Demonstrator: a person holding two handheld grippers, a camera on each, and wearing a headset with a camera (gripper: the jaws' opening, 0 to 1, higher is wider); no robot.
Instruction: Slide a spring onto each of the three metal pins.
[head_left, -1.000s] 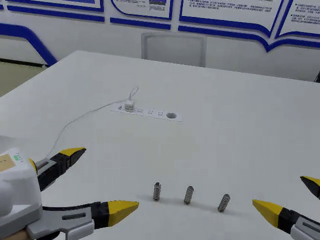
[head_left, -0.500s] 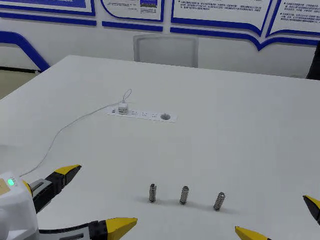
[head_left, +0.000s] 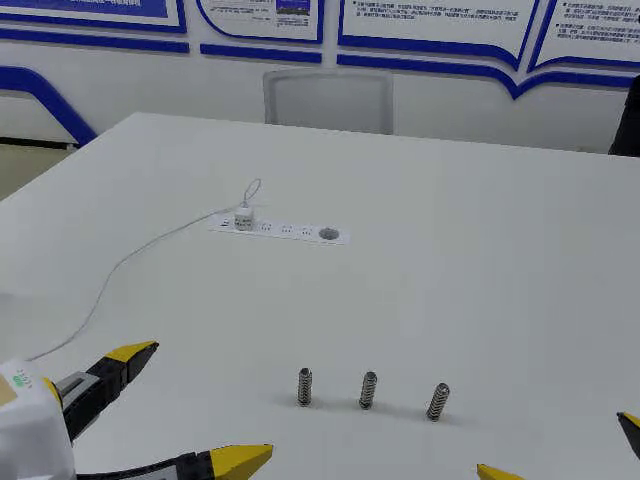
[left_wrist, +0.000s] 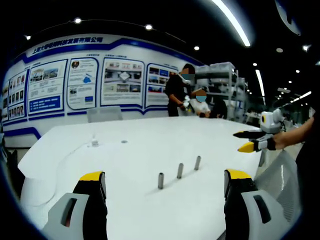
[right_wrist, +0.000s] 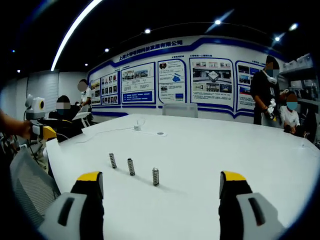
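Three short metal pins stand upright in a row on the white table (head_left: 480, 250): a left pin (head_left: 305, 387), a middle pin (head_left: 368, 390) and a right pin (head_left: 437, 401). Each shows coiled ribs along its length, like a spring around it. The same row appears in the left gripper view (left_wrist: 180, 170) and in the right gripper view (right_wrist: 131, 166). My left gripper (head_left: 195, 405) hangs open to the left of the row, nothing between its yellow-tipped fingers. My right gripper (head_left: 562, 447) is open at the lower right, partly cut off by the frame. Neither touches a pin.
A white power strip (head_left: 283, 229) lies mid-table with a small plug (head_left: 243, 220) and a thin cable (head_left: 110, 275) running to the left edge. A grey chair (head_left: 327, 98) stands behind the far edge. Several people (left_wrist: 182, 95) stand beyond the table.
Both grippers have drawn back toward the near edge, away from the row, still open. The head camera has shifted a little. The three pins have not moved.
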